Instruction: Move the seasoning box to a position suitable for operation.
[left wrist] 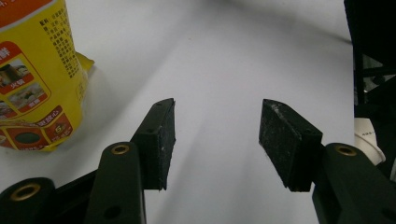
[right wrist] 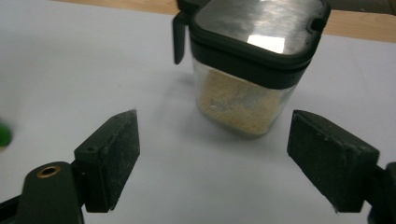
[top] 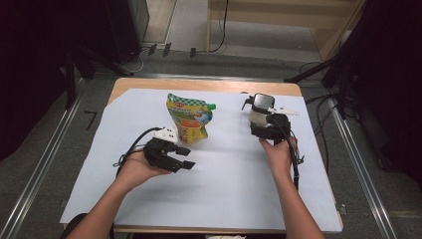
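Observation:
A yellow stand-up pouch (top: 188, 118) with a green cap stands at the middle of the white sheet (top: 224, 174). Its printed side fills the left edge of the left gripper view (left wrist: 37, 70). My left gripper (top: 186, 157) (left wrist: 218, 105) lies just in front of and to the right of the pouch, jaws open with only bare sheet between them. A clear jar (top: 259, 108) (right wrist: 247, 70) with a black lid and beige granules stands at the back right. My right gripper (top: 262, 124) (right wrist: 215, 119) points at it from close by, jaws open wide, pads apart from the jar.
The white sheet covers most of a wooden table (top: 199, 84), whose bare rim shows along the back. Metal rails run along the floor at both sides (top: 45, 159). The other gripper's dark body shows at the right edge of the left gripper view (left wrist: 371, 70).

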A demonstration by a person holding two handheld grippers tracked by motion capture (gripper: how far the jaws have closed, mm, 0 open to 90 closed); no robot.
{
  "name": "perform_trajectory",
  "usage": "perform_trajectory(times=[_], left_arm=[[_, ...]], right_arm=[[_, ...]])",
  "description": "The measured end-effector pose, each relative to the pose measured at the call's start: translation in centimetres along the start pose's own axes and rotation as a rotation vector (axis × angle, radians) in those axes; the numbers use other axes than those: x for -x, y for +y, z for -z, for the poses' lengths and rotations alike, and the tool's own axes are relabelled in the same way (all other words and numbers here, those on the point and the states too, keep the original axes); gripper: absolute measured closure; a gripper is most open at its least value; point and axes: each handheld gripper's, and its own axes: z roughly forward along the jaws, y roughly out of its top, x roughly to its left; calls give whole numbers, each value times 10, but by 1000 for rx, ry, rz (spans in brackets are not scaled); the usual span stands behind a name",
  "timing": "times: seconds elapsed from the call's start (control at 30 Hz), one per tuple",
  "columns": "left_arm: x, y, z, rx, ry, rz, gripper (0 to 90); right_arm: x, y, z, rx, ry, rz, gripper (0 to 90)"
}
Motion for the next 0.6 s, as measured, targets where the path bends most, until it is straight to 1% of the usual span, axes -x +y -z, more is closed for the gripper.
perform_trajectory(times=[0.03, 0.1, 0.13, 0.17, 0.2, 0.23, 0.27, 0.33, 0.37, 0.4, 0.43, 0.5, 0.53, 0.6], left_arm=[[1, 0, -2, -12, -1, -7, 470], [2, 0, -3, -14, -4, -8, 470], [2, 0, -3, -14, -4, -8, 471], [2, 0, -3, -15, -5, -12, 471], [2, 0, -4, -12, -8, -9, 471], [2, 0, -4, -14, -8, -10, 471], [2, 0, -5, -15, -9, -11, 472], [2, 0, -5, -16, -9, -9, 472], [1, -1, -6, -19, -11, -6, 472], [1, -1, -6, -19, -11, -6, 472], [1, -1, -6, -20, -12, -6, 472], [1, -1, -7, -20, -13, -7, 472], [1, -1, -7, -20, -13, -7, 472], [2, -1, -7, -20, -13, -7, 472]], right_arm=[[1, 3, -8, -3, -36, -15, 135], [4, 4, -14, 18, -47, -38, 130], [4, 4, -14, 18, -47, -38, 130], [8, 5, -19, 48, -56, -74, 121], [8, 5, -19, 48, -56, -74, 121], [9, 6, -22, 52, -59, -89, 101], [10, 8, -28, 56, -63, -99, 91], [9, 10, -31, 58, -66, -98, 85], [6, 14, -35, 70, -73, -103, 84], [6, 14, -35, 70, -73, -103, 84], [5, 18, -39, 77, -89, -104, 84], [4, 20, -42, 75, -95, -108, 84], [2, 22, -48, 77, -113, -116, 80], [2, 23, -55, 78, -133, -129, 81]])
